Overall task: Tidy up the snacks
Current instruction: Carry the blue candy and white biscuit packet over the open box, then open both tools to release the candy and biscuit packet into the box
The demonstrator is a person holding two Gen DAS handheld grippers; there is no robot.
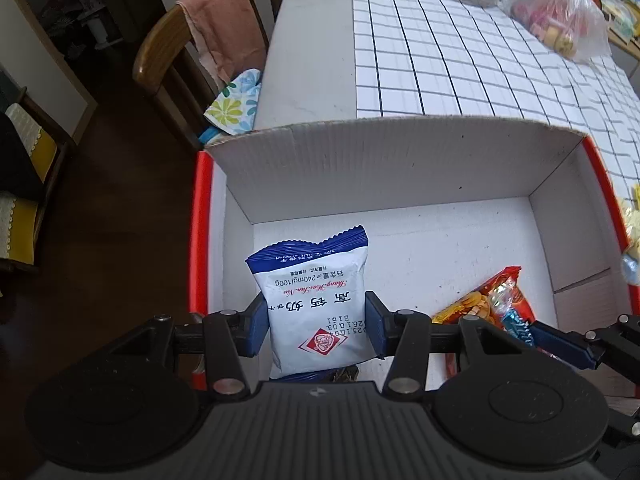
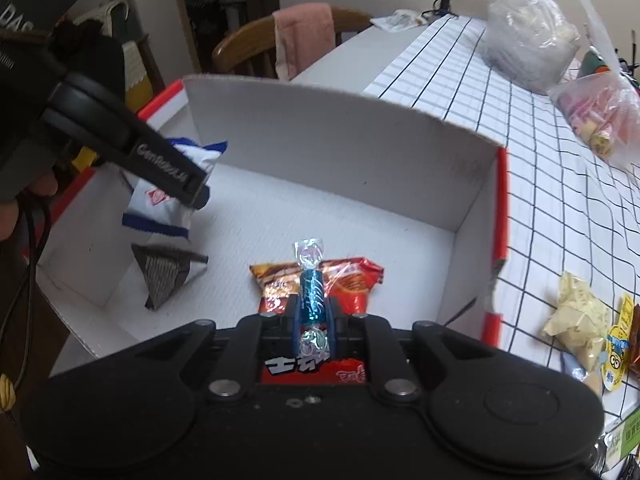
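A white cardboard box with red outer sides [image 1: 400, 164] [image 2: 340, 152] stands on the table. My left gripper [image 1: 316, 326] is shut on a white and blue biscuit packet [image 1: 316, 300], holding it over the box's left part; it shows in the right wrist view [image 2: 168, 204] too. My right gripper [image 2: 314, 318] is shut on a blue wrapped candy [image 2: 312, 292], held above a red snack packet [image 2: 352, 280] lying in the box. That red packet [image 1: 480, 300] and the candy [image 1: 516, 328] appear at the right of the left wrist view. A dark triangular packet [image 2: 164, 276] lies on the box floor.
Loose snacks [image 2: 580, 320] lie on the checked tablecloth [image 2: 540, 200] right of the box. Plastic bags [image 2: 528, 44] [image 1: 560, 24] sit at the far end. A wooden chair with a pink towel [image 1: 224, 28] stands at the table's left side.
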